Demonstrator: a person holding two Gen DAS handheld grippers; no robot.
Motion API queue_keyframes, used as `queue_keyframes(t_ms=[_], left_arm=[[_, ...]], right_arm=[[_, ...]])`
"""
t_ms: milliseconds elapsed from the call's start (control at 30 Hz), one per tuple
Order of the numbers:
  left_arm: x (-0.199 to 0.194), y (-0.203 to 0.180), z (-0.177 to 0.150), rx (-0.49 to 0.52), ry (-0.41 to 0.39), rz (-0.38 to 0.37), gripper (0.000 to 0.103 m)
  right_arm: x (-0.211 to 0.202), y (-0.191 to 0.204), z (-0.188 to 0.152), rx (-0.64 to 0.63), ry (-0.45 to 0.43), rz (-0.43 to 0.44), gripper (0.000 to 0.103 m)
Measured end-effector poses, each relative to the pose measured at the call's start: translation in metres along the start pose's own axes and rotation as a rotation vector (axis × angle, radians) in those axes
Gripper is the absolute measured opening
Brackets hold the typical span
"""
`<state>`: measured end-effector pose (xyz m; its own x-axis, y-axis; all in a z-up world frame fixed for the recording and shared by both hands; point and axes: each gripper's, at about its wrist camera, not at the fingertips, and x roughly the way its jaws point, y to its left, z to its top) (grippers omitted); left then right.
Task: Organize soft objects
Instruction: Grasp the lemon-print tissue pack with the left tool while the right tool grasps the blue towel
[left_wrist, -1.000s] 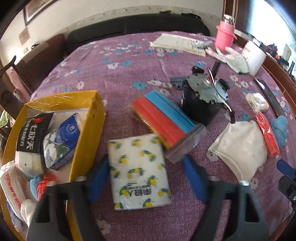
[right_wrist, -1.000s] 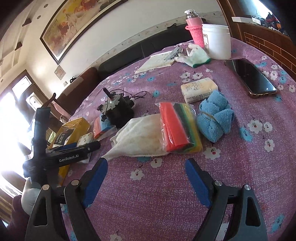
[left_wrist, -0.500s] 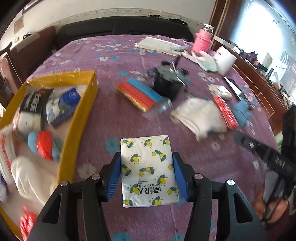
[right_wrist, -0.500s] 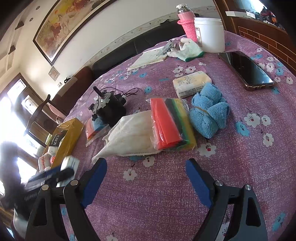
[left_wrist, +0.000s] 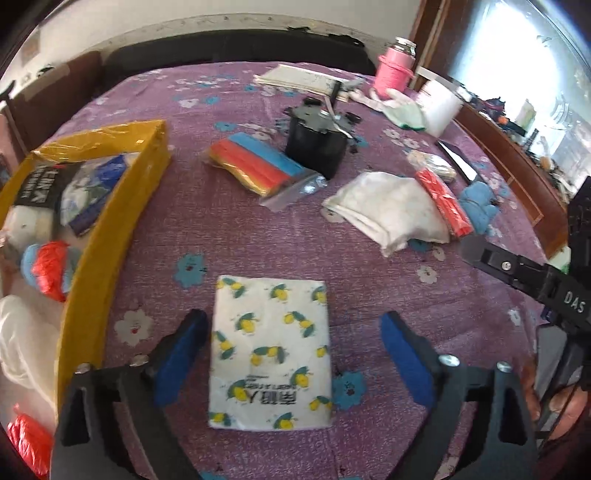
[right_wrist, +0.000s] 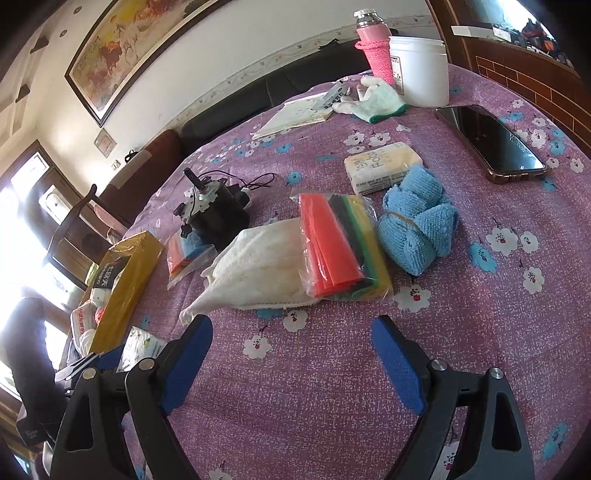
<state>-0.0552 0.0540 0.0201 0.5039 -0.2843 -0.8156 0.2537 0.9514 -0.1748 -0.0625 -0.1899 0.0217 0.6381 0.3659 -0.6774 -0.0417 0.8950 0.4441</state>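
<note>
Yellow box at the table's left edge is already holding several soft packs, while the left gripper, its jaws just opened wide, is straddling the unheld tissue pack; white cloth and blue towel are still waiting.

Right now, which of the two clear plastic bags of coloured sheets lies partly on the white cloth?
The clear bag with the red sheet on top: its left edge overlaps the white cloth. The other bag, with blue and orange sheets, lies beside the black motor.
</note>
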Motion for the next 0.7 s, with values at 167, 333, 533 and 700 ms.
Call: queue_keyframes(t_ms=[167, 333, 533, 700], left_arm=[[0.004, -0.006, 0.001, 0.029, 0.015, 0.016, 0.103], [0.004, -0.006, 0.000, 0.038, 0.017, 0.012, 0.103], [0.002, -0.006, 0.000, 0.026, 0.010, 0.000, 0.103], [0.002, -0.006, 0.000, 0.025, 0.009, -0.001, 0.103]], right_arm=[[0.000, 0.000, -0.001, 0.003, 0.001, 0.002, 0.091], [-0.003, -0.005, 0.007, 0.017, 0.061, 0.045, 0.091], [-0.048, -0.022, 0.036, 0.072, 0.002, 0.089, 0.091], [-0.048, -0.032, 0.054, -0.008, -0.013, -0.159, 0.091]])
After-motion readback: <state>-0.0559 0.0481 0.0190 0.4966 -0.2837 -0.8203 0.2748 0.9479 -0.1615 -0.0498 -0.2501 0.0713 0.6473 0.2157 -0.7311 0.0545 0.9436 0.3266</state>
